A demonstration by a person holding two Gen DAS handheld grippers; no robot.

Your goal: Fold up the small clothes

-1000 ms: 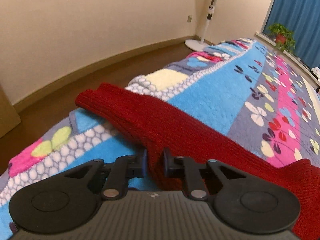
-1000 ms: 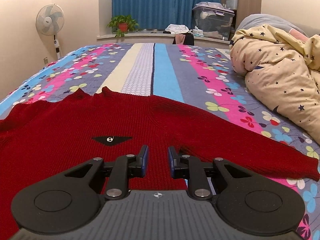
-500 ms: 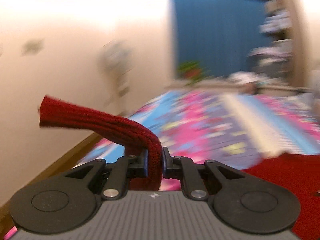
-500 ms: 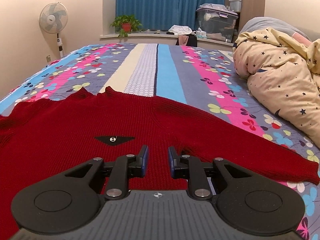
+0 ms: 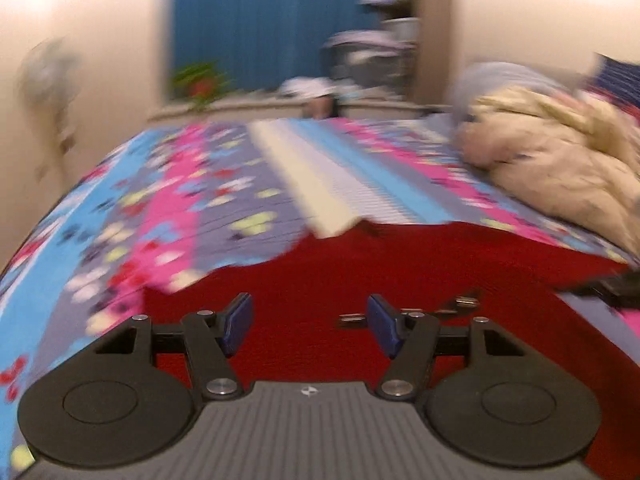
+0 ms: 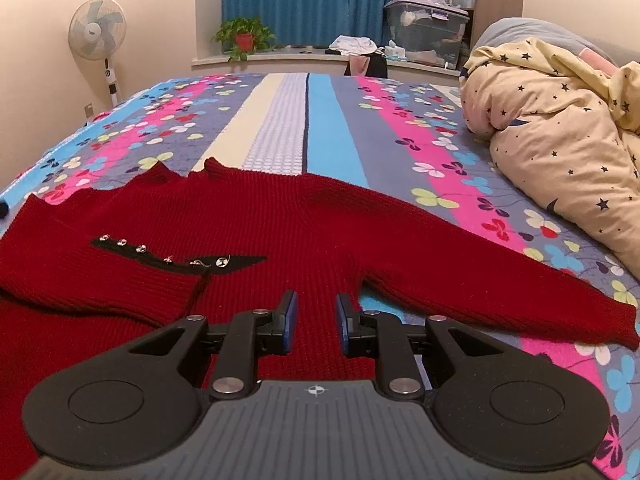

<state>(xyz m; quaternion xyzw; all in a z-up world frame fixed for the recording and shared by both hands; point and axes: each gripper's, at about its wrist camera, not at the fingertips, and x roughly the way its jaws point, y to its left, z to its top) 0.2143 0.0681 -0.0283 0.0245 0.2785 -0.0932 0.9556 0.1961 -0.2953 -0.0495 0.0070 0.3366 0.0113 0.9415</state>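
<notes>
A dark red knit sweater (image 6: 280,224) lies flat on the patterned bedspread (image 6: 320,120). Its left sleeve (image 6: 92,280) is folded in across the chest, next to a black patch with metal studs (image 6: 168,256). Its right sleeve (image 6: 500,280) stretches out to the right. My right gripper (image 6: 313,322) is open a little and empty, just above the sweater's body near the right armpit. In the blurred left wrist view my left gripper (image 5: 308,322) is wide open and empty above the sweater (image 5: 360,280).
A yellow star-print duvet (image 6: 560,120) is heaped on the bed's right side. A standing fan (image 6: 98,36) is at the left wall. A potted plant (image 6: 244,38) and a storage box (image 6: 424,36) are on the far sill by blue curtains.
My left gripper carried the left sleeve up and inward, let it go across the chest, and opened wide. My right gripper stayed almost still.
</notes>
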